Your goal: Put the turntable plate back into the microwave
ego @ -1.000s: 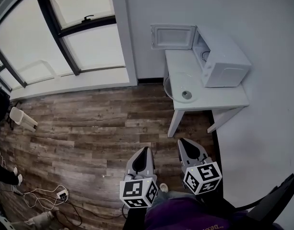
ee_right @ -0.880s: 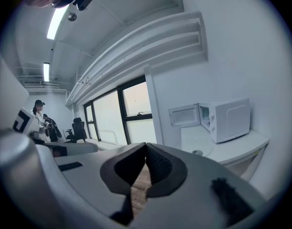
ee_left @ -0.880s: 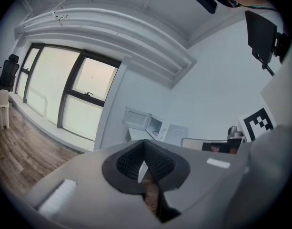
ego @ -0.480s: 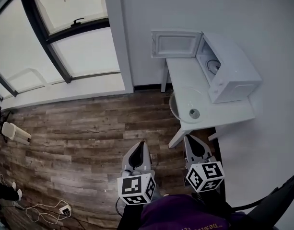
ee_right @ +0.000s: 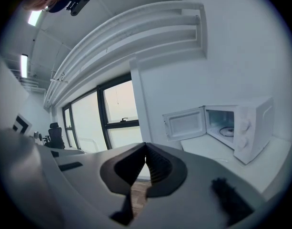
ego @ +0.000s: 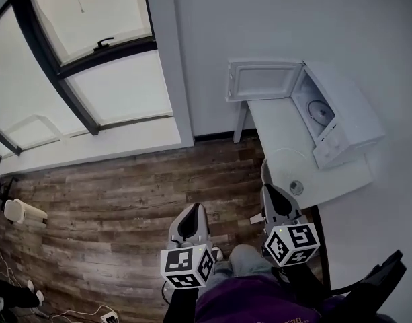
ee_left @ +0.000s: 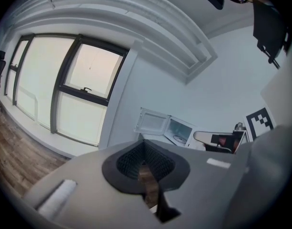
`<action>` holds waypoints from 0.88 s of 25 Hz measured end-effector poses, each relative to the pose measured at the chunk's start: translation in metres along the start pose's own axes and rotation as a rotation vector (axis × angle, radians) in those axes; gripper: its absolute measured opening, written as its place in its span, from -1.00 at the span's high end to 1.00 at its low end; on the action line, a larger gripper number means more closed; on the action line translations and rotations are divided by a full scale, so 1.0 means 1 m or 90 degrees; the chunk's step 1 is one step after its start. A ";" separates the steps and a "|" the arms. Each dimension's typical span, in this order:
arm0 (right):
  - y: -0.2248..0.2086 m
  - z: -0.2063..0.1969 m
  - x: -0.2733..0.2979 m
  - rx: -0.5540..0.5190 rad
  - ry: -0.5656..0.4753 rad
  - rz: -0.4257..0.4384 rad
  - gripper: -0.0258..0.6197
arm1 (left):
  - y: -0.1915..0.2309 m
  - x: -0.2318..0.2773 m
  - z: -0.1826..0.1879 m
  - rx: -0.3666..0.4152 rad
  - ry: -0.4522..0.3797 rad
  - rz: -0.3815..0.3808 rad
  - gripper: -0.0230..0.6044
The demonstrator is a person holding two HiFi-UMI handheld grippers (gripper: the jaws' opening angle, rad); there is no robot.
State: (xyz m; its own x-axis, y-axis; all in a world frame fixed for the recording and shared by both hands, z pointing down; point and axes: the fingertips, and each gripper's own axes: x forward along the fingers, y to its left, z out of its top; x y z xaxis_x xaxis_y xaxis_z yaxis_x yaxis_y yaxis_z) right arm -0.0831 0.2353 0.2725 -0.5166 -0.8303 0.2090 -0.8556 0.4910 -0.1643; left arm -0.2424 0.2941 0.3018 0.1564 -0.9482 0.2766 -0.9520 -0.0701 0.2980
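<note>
While closed, left gripper [ego: 196,211] and right gripper [ego: 271,193] level, abreast

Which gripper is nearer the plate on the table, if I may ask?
Right. The right gripper is just short of the plate; the left gripper is over the floor.

In my head view the right gripper [ego: 268,190] covers the near edge of the plate [ego: 286,167] on the table [ego: 276,120]; I can't tell whether they touch. The ring [ego: 320,111] inside the microwave [ego: 350,106] is too small to read (just a grey circle). A black shape [ego: 386,278] runs off the bottom right corner; I can't name it.
</note>
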 end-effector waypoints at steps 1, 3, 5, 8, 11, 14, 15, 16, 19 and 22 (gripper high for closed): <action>-0.002 0.001 0.007 -0.005 0.001 -0.003 0.90 | 0.002 0.009 0.002 0.007 0.005 -0.005 0.91; -0.011 0.003 0.021 -0.008 0.001 -0.016 0.90 | 0.006 0.027 0.005 0.008 0.008 -0.013 0.91; -0.021 -0.001 0.034 0.005 0.009 -0.029 0.90 | 0.010 0.048 0.004 -0.005 0.019 -0.021 0.91; -0.038 -0.002 0.057 0.000 0.018 -0.047 0.90 | 0.012 0.079 0.008 -0.003 0.029 -0.041 0.91; -0.059 0.013 0.092 0.000 -0.004 -0.066 0.90 | 0.024 0.114 0.017 0.000 0.034 -0.043 0.91; -0.078 0.029 0.127 0.007 -0.022 -0.092 0.90 | 0.032 0.151 0.027 0.005 0.054 -0.061 0.91; -0.086 0.034 0.138 0.008 -0.026 -0.101 0.90 | 0.031 0.166 0.032 0.012 0.058 -0.073 0.91; -0.095 0.038 0.151 0.010 -0.030 -0.109 0.90 | 0.031 0.184 0.038 0.020 0.059 -0.084 0.91; -0.124 0.048 0.184 0.030 -0.023 -0.136 0.90 | 0.024 0.239 0.060 0.037 0.061 -0.110 0.91; -0.147 0.060 0.203 0.057 -0.030 -0.168 0.90 | 0.008 0.283 0.079 0.063 0.074 -0.158 0.91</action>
State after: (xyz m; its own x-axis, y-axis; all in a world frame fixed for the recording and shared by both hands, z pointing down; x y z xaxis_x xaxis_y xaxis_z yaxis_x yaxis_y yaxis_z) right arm -0.0600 -0.0211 0.2809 -0.2717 -0.9388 0.2117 -0.9530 0.2318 -0.1952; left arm -0.2266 0.0012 0.3106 0.4110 -0.8568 0.3114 -0.9012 -0.3303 0.2805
